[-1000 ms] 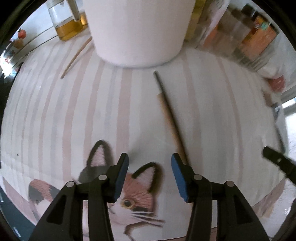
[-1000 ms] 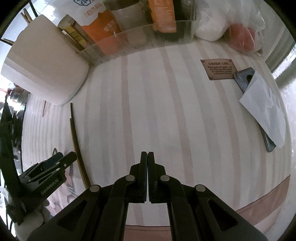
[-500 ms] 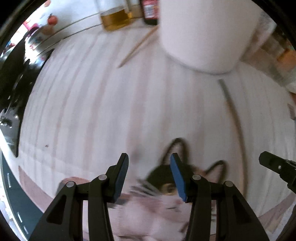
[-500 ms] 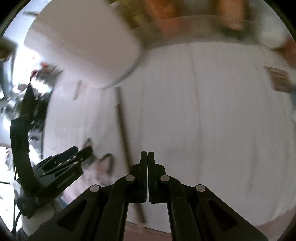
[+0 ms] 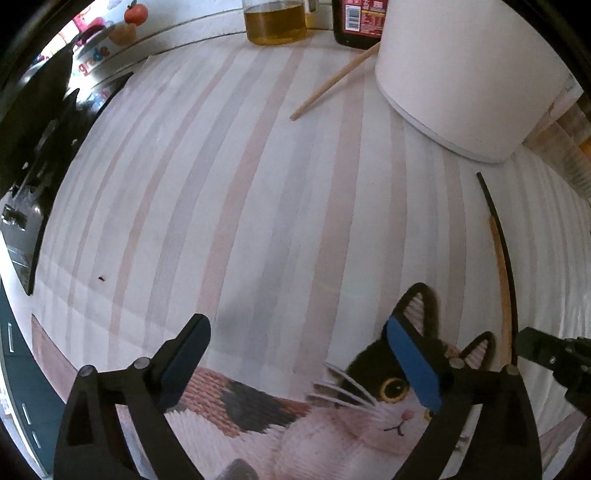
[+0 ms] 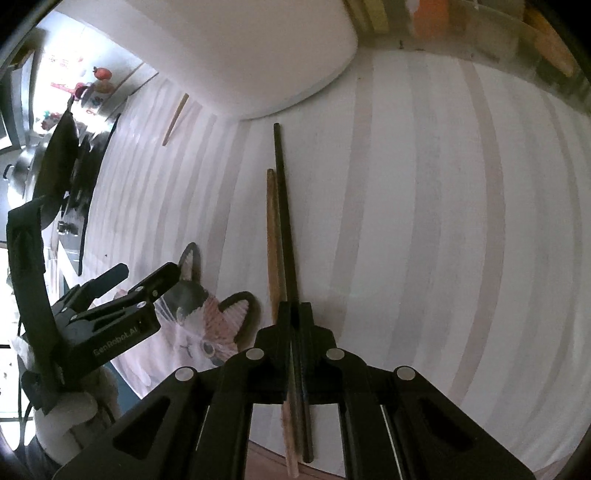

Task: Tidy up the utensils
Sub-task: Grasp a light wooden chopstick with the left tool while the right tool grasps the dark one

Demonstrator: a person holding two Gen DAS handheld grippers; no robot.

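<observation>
Two chopsticks lie side by side on the striped mat, a black chopstick (image 6: 284,221) (image 5: 496,229) and a brown chopstick (image 6: 273,240) (image 5: 498,266). My right gripper (image 6: 295,312) (image 5: 526,339) hangs right over the black one, its jaws only a crack apart and starting to part; I see no grip on it. A light wooden chopstick (image 5: 332,79) (image 6: 176,118) lies beside the white utensil holder (image 5: 461,74) (image 6: 240,48). My left gripper (image 5: 295,325) (image 6: 147,273) hovers over the cat picture, its jaws opening wide with nothing between them.
A jar of oil (image 5: 275,22) and a dark bottle (image 5: 358,22) stand at the back. A clear bin of packets (image 6: 480,37) runs along the far right. A dark pan and stove (image 6: 59,166) sit off the mat's left edge.
My left gripper slid left over the mat and its jaws spread wide. My right gripper moved left from bare mat to above the two chopsticks.
</observation>
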